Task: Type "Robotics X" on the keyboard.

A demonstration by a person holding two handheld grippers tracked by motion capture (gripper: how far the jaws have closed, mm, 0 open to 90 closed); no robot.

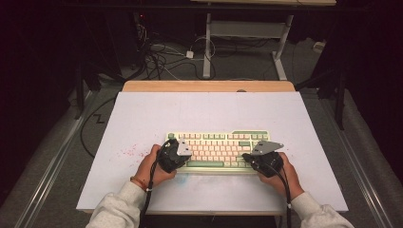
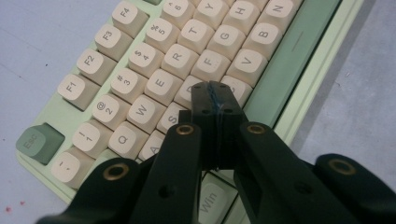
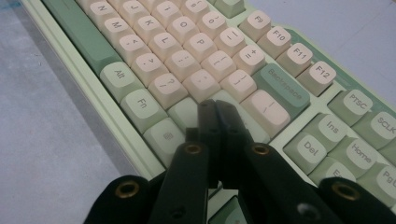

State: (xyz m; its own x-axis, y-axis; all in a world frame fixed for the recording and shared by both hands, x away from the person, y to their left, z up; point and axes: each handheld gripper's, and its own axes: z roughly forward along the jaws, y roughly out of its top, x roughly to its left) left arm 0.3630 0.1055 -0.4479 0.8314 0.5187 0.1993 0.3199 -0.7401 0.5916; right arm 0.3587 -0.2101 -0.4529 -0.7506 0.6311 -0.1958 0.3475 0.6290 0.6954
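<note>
Pale green and cream, the keyboard [image 1: 219, 150] lies near the front edge of the white surface [image 1: 142, 114], its long axis running left to right along that edge, spacebar row toward the person. Both the left hand-held gripper [image 2: 215, 95] and the right hand-held gripper [image 3: 215, 112] have jaws pressed together on nothing, tips poised over the keys. I'd say each press wants one straight poke onto a single keycap, without brushing its neighbours.

White tabletop [image 1: 142, 118], wooden far edge; green-cream keyboard [image 1: 216, 151] near front; red specks left.
</note>
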